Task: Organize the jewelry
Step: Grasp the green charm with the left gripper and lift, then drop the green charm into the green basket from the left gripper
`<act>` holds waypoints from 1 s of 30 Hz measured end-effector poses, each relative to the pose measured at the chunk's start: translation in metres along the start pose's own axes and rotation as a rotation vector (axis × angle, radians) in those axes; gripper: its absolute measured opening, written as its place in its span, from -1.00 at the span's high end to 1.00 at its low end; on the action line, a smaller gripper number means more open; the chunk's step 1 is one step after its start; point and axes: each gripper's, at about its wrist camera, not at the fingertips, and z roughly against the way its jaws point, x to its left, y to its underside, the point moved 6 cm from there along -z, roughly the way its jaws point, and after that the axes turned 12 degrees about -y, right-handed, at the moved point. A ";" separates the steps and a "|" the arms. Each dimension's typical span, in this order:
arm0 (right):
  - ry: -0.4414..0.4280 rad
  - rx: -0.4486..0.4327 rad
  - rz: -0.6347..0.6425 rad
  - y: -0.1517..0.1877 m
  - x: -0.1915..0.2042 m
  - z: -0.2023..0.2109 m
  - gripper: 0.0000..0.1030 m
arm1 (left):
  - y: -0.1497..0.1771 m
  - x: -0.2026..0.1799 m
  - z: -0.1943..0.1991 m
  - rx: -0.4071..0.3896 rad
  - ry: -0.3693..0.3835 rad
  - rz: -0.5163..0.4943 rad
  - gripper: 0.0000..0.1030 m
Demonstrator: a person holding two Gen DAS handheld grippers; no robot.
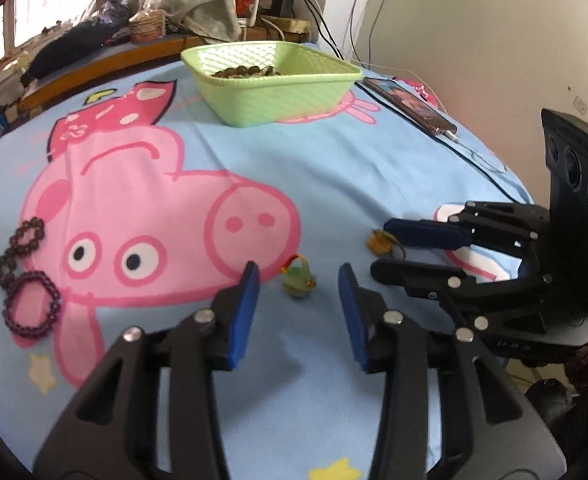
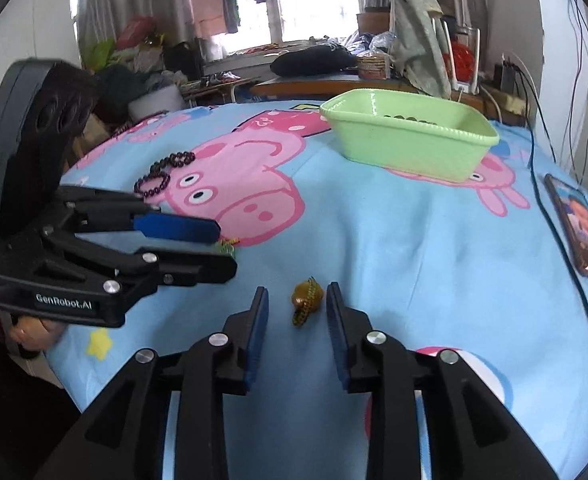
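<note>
Daylight pours in from the window (image 2: 294,12) at the back, blown out to white. The blue sheet (image 2: 394,240) is evenly lit, with only soft shadows. Both views bulge, fisheye-curved, with black corners. The gripper fingers (image 1: 354,320) up close look soft, and the far clutter is smeared.

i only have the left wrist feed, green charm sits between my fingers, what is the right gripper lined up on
Observer: The right gripper is open, with the amber charm lying between its fingers, not yet gripped.
Operator: my view shows that charm half hidden behind its finger, does it have a cord
Observer: Yes, a dark braided cord trails from it toward the right gripper.
Operator: anything near the phone i should watch
Observer: The phone has a cable plugged into its near end, and another dark cable runs along the sheet beside it.
</note>
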 end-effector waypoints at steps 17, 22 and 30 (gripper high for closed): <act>-0.040 -0.237 -0.069 -0.072 -0.035 0.030 1.00 | -0.073 0.010 -0.004 -0.072 0.031 0.023 0.68; 0.003 -0.351 -0.091 -0.130 -0.075 0.043 1.00 | -0.145 0.020 -0.008 -0.148 0.047 0.082 0.68; -0.008 -0.282 -0.217 -0.169 -0.145 0.008 1.00 | -0.211 0.022 -0.051 -0.117 0.082 0.118 0.68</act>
